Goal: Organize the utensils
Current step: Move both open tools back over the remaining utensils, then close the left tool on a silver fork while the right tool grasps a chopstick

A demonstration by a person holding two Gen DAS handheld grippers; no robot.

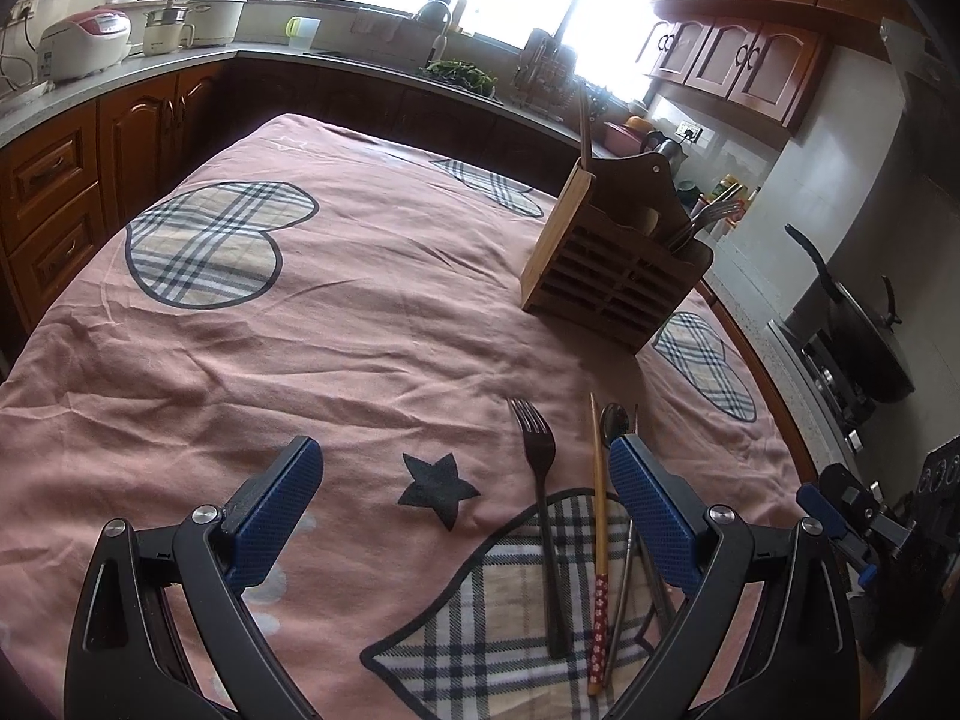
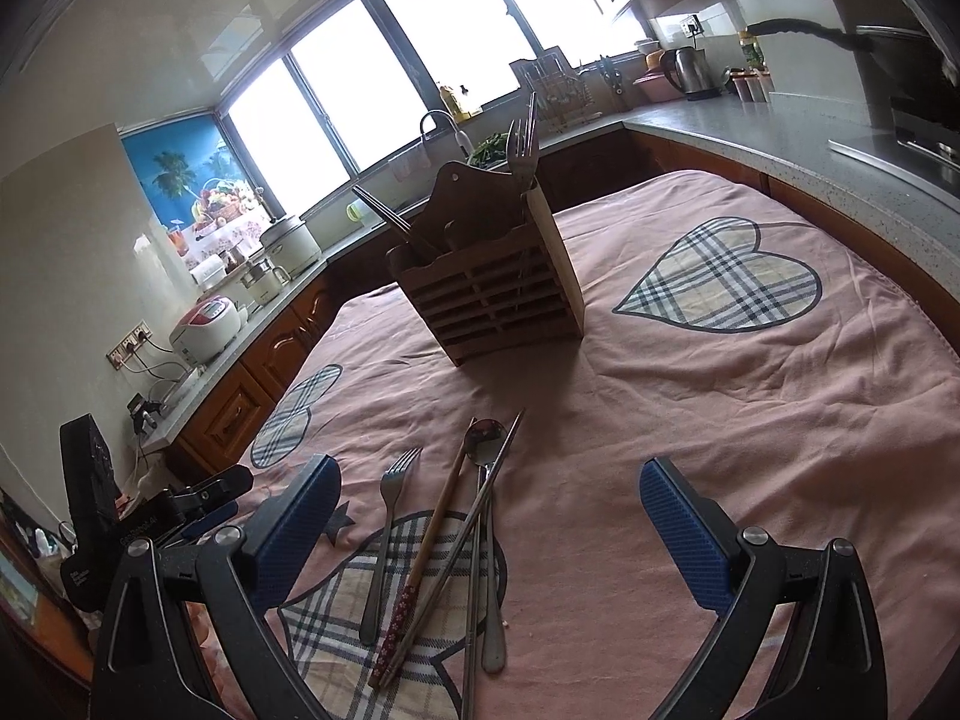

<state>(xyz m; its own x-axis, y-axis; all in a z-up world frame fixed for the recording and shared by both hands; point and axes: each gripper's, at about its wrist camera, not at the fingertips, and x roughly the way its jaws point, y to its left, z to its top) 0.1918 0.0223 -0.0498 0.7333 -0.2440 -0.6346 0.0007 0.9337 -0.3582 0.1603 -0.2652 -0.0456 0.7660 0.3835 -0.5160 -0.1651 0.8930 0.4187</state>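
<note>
Left wrist view: the blue-padded left gripper (image 1: 465, 492) gapes wide and empty above the pink heart-patterned cloth (image 1: 360, 324), a steel fork (image 1: 543, 516) and wooden chopstick (image 1: 598, 540) lying between its fingers. Right wrist view: the right gripper (image 2: 489, 510) is likewise spread and empty, with the steel spoon (image 2: 487, 540) between its fingers and the slatted wooden utensil holder (image 2: 498, 294) well beyond.

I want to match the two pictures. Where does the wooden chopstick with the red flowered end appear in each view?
Left wrist view: the wooden chopstick with the red flowered end lies low and right of centre, between the dark metal fork and the right finger.
Right wrist view: the chopstick lies low and left of centre, right of the fork.
Shared landmark: the slatted wooden utensil holder behind it.
</note>
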